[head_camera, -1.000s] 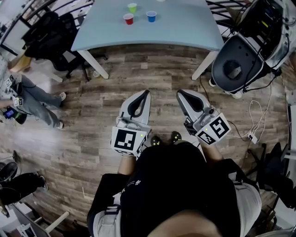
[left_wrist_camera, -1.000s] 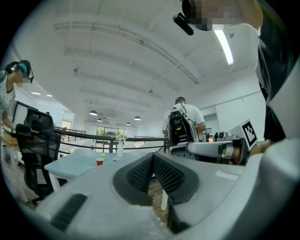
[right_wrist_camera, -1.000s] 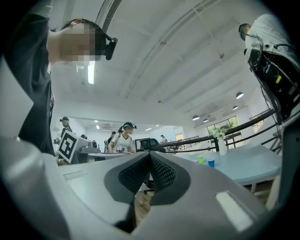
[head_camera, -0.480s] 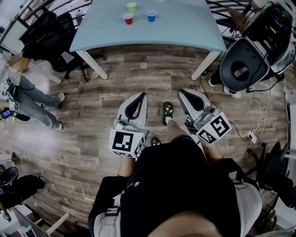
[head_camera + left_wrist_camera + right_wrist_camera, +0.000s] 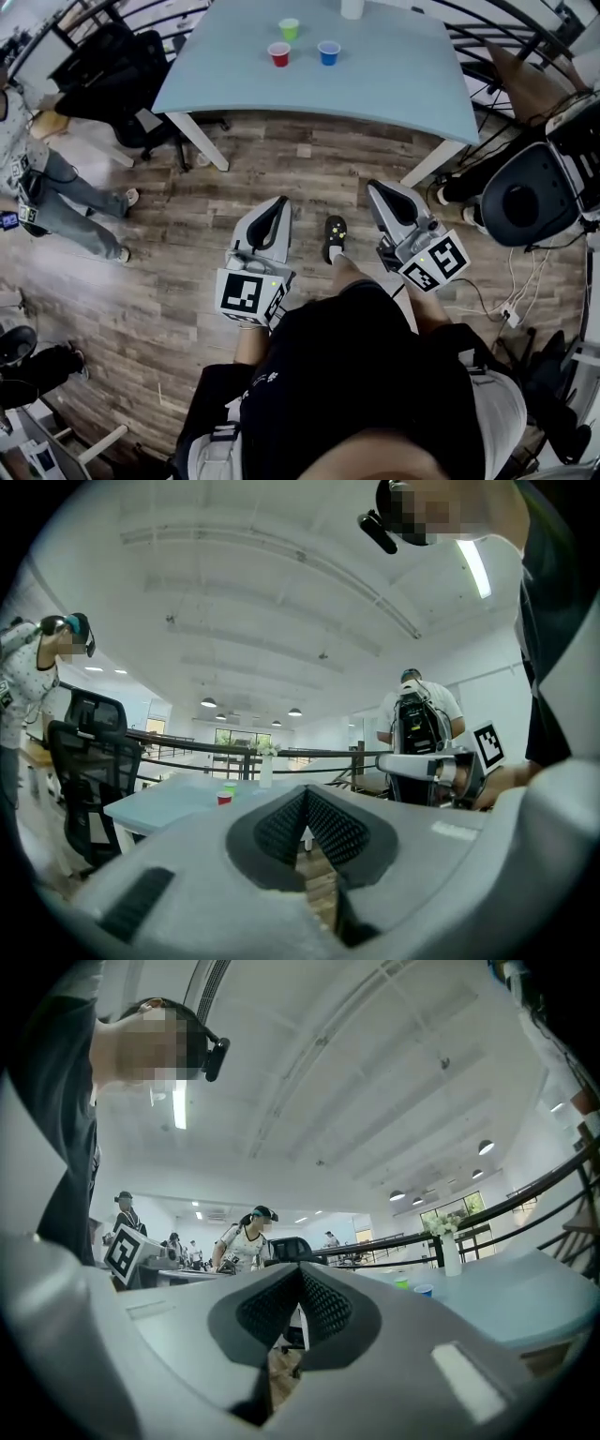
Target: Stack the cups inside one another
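The red cup (image 5: 279,54), green cup (image 5: 289,29) and blue cup (image 5: 328,52) stand separately on the table (image 5: 394,84), well apart from the left gripper (image 5: 278,202) and right gripper (image 5: 378,188), both over the wooden floor (image 5: 178,234) with jaws closed together on nothing

My head camera looks steeply down past my chest to the wood floor (image 5: 187,234), with the counter (image 5: 375,84) far off at the top edge. The camera on my left tool (image 5: 278,202) sits close behind its jaws and looks level along them toward that counter. The one on my right tool (image 5: 379,188) does likewise. All three views share the counter and its green cup (image 5: 289,28). Each tool view catches the other tool at its side.
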Motion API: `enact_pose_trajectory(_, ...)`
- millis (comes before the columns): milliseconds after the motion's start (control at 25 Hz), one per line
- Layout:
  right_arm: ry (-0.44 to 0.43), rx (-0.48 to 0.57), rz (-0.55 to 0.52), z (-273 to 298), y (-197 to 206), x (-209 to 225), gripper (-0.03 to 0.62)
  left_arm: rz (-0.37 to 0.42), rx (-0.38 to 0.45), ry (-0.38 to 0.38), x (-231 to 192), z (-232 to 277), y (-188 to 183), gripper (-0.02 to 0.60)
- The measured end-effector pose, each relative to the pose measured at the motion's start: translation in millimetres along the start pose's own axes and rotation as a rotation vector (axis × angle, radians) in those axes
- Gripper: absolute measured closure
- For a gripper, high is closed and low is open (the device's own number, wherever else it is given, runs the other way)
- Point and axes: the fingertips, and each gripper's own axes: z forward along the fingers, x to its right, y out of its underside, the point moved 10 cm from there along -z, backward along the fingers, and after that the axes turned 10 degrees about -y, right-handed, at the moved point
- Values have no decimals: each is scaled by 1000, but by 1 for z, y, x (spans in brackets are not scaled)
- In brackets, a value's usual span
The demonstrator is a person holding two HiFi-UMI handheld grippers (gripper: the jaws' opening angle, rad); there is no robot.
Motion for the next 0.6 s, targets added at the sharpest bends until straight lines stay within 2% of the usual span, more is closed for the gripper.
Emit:
enact_pose_trajectory(160, -21, -13, 0, 22, 6, 39, 591, 14, -2, -36, -14, 35, -6, 597)
enact_pose_trajectory(440, -27, -44, 39, 60, 12, 97, 592, -25, -36, -44, -43, 93, -6, 597)
enact_pose_trajectory(600, -16, -30, 49, 73, 8, 133, 592, -18, -46, -52, -53, 129, -11, 597)
